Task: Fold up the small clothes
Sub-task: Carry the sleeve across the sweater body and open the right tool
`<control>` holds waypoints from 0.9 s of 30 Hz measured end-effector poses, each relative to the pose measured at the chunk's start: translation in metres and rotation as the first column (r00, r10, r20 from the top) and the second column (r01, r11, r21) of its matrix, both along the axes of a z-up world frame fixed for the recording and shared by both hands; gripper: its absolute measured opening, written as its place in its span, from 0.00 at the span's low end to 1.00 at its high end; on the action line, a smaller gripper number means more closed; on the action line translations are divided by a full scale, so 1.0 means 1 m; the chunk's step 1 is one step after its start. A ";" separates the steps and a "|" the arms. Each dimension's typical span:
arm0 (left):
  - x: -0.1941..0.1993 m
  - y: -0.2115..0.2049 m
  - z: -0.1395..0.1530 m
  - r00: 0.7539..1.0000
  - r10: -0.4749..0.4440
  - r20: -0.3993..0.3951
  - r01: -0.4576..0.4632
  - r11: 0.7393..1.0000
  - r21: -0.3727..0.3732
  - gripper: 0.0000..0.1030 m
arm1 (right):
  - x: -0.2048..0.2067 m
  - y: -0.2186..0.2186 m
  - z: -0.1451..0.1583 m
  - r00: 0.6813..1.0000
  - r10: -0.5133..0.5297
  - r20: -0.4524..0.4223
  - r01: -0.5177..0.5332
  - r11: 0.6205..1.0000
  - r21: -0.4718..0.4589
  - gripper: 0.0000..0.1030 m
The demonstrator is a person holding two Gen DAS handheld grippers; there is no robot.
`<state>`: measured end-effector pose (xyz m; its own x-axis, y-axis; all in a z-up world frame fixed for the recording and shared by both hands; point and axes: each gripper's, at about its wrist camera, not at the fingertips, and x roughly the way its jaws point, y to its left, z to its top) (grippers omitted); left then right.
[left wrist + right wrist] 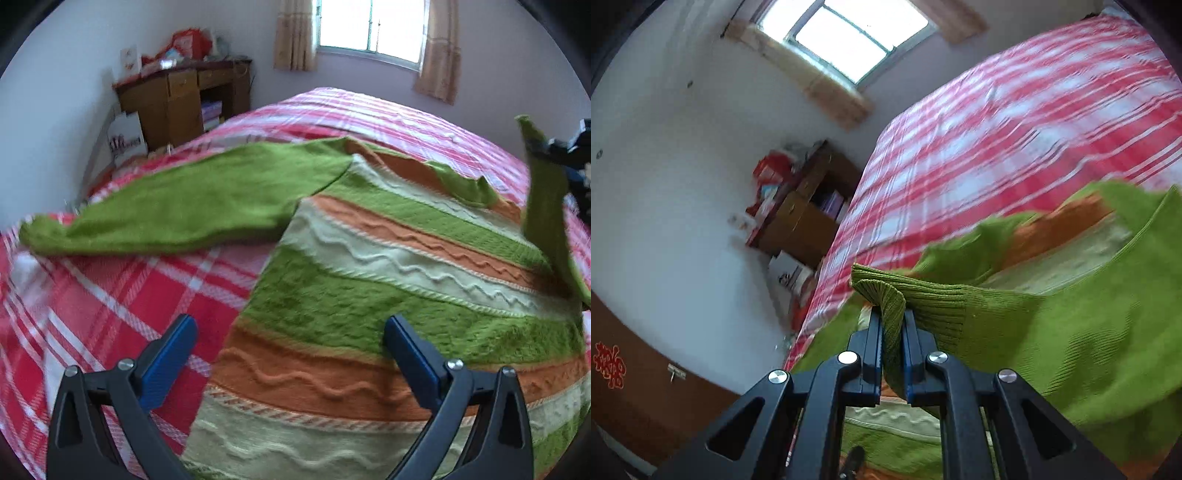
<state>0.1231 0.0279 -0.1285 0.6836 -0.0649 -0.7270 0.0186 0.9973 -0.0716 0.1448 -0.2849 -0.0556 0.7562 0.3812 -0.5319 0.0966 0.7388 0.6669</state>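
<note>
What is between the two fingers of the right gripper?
The sweater's ribbed green cuff is pinched in the right gripper, seen in the right wrist view.

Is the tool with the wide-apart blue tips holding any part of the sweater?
No. The left tool hangs open above the striped sweater, its blue fingertips spread wide with nothing pinched between them.

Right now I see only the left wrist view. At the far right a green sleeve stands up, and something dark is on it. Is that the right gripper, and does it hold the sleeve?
Observer: Yes. The right gripper is shut on the sleeve cuff, which is pinched between its pads.
Operator: Does it hold one layer or more?
Observer: The ribbed cuff is folded over itself above the pads.
Operator: Is the sleeve clear of the sweater body?
Observer: It drapes over the striped sweater.
</note>
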 end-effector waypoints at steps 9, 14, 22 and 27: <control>-0.004 0.003 -0.001 0.999 -0.006 0.052 0.008 0.999 -0.044 1.00 | 0.052 0.078 -0.046 0.989 0.132 -0.060 -0.131 0.991 0.007 0.08; -0.004 0.005 -0.002 0.999 -0.007 0.053 0.009 0.999 -0.033 1.00 | 0.075 0.105 -0.072 0.965 0.253 -0.069 -0.250 0.967 0.044 0.11; -0.006 -0.001 -0.003 0.999 -0.008 0.050 0.008 1.000 0.003 1.00 | 0.076 0.086 -0.060 0.932 0.362 -0.002 -0.355 0.917 0.183 0.27; -0.007 -0.002 -0.003 0.999 -0.008 0.051 0.008 1.000 0.006 1.00 | 0.022 0.055 -0.020 0.970 0.241 0.021 -0.233 0.954 -0.191 0.49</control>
<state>0.1164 0.0258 -0.1317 0.7191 -0.0663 -0.6917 0.0297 0.9975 -0.0648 0.1665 -0.2301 -0.0756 0.6801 0.4500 -0.5788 -0.1220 0.8479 0.5159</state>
